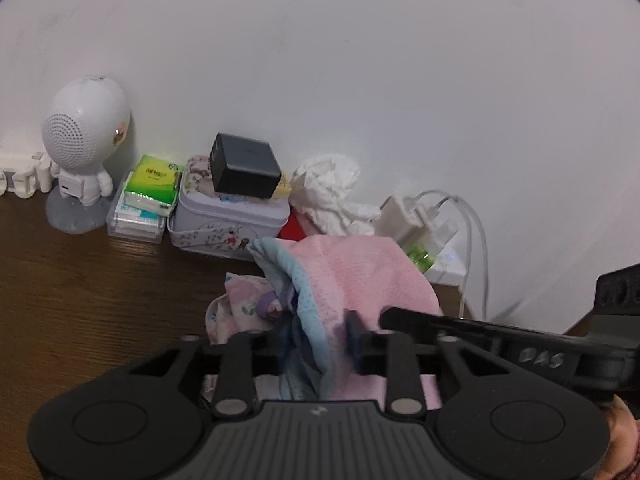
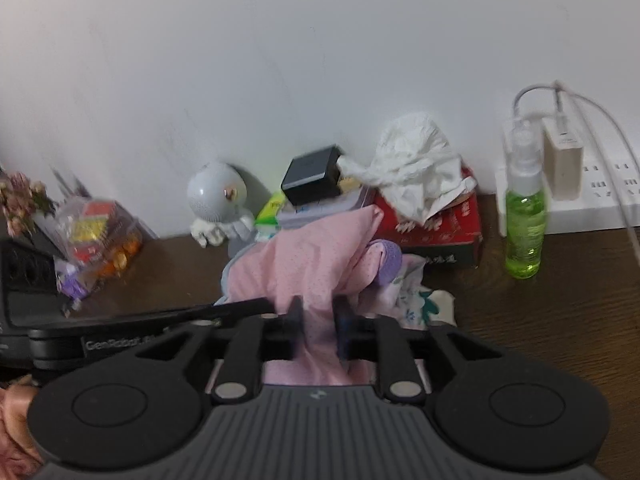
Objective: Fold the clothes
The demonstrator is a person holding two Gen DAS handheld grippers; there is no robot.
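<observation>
Bunching upward between both tools, pink dotted mesh garment with pale-blue lining and floral cloth beneath: left gripper pinching its blue-edged fold, right gripper clamped on its pink panel just ahead, above wooden table.

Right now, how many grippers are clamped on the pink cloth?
2. The left gripper pinches the pink cloth along its blue-lined edge; the right gripper pinches a pink fold beside it. Each one's finger reaches into the other's view.
</observation>
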